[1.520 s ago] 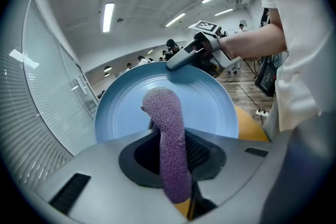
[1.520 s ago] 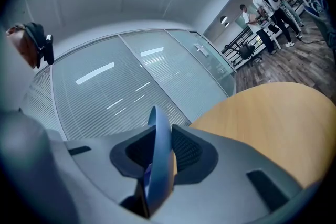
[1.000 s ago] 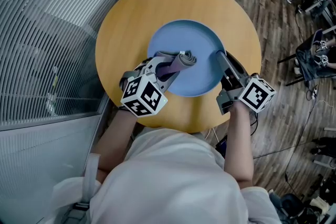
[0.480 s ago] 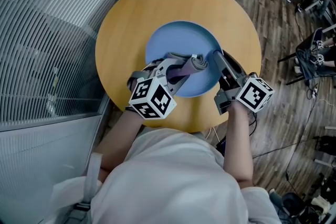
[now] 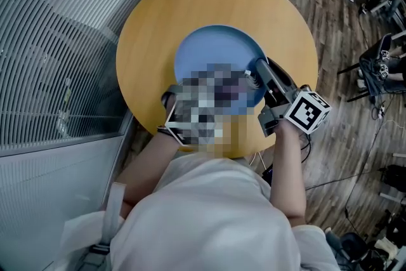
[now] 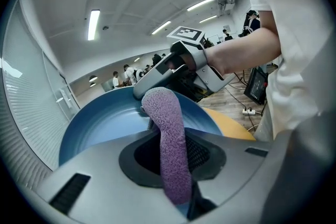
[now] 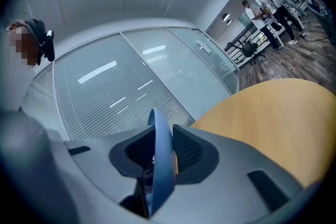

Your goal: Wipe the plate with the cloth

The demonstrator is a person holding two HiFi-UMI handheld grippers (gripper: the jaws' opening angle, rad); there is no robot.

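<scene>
Your left gripper is clenched on the cloth, a thick purple strip with a nubbly, knitted-looking weave. In the left gripper view it rises out of the grey moulded jaws at lower centre and bends over in a rounded hump, its blunt tip over the plate, just beside the nose of your right gripper. The plate is round, smooth and matte blue with a shallow upturned rim, and it fills the middle left of that view. In the head view your left gripper and most of the cloth are masked, so only the far half of the plate shows, lying near the centre of the round table, whose top is a smooth yellow wood tone. Your right gripper reaches in from the lower right of the head view, long and grey with a white cube of black square markers at its back, and its jaws grasp the plate's right edge. In the right gripper view the plate stands edge-on at lower centre, a thin curved blue blade pinched between two dark ribbed pads, with the table sweeping off to the right. Finely slatted blinds behind glass fill the left of the head view, and dark plank flooring the right.
</scene>
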